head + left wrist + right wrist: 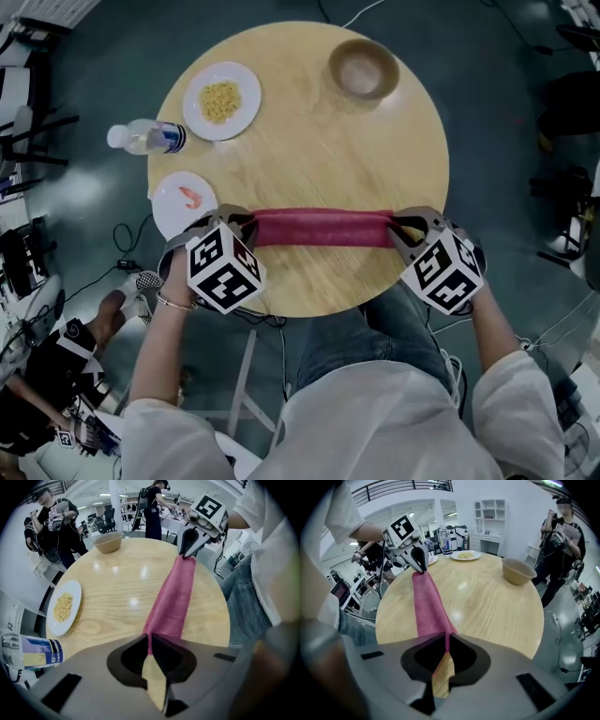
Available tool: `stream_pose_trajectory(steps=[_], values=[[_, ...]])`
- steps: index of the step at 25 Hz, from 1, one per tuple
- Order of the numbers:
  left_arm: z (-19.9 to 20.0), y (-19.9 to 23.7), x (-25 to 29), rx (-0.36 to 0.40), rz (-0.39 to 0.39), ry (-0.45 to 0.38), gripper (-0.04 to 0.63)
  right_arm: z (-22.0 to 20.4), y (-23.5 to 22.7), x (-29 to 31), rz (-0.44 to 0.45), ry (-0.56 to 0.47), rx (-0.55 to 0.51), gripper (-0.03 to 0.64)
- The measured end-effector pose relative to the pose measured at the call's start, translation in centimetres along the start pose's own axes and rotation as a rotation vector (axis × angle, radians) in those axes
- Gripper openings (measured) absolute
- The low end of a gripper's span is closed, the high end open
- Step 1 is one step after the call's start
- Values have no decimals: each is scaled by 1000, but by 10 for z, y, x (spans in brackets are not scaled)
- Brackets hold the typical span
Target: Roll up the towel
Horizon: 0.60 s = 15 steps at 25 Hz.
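With your left gripper (242, 225) and right gripper (401, 228) each pinched shut on one end of the red towel (322, 228), stretched along the round table's (309, 150) near edge, an uneven pull could slip an end free or drag it off.

Lost between jaws of left gripper (246, 223) and right gripper (398, 228): both towel (322, 228) ends. Partly covered at the table's (309, 141) 8 o'clock: small plate (183, 197), food too small to tell. Cut off, left gripper view, 8 o'clock: bottle (28, 651).
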<state>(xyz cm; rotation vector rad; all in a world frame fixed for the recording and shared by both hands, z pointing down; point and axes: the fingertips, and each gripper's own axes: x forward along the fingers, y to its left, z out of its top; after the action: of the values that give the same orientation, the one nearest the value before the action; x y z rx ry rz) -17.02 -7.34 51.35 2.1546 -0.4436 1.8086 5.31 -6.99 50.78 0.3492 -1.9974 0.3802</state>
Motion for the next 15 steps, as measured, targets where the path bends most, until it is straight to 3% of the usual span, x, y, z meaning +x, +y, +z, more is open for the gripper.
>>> stream_pose_trajectory(steps=[15], values=[[6, 8, 8, 55, 112, -2, 34, -1, -7, 8, -9, -8, 17, 46]])
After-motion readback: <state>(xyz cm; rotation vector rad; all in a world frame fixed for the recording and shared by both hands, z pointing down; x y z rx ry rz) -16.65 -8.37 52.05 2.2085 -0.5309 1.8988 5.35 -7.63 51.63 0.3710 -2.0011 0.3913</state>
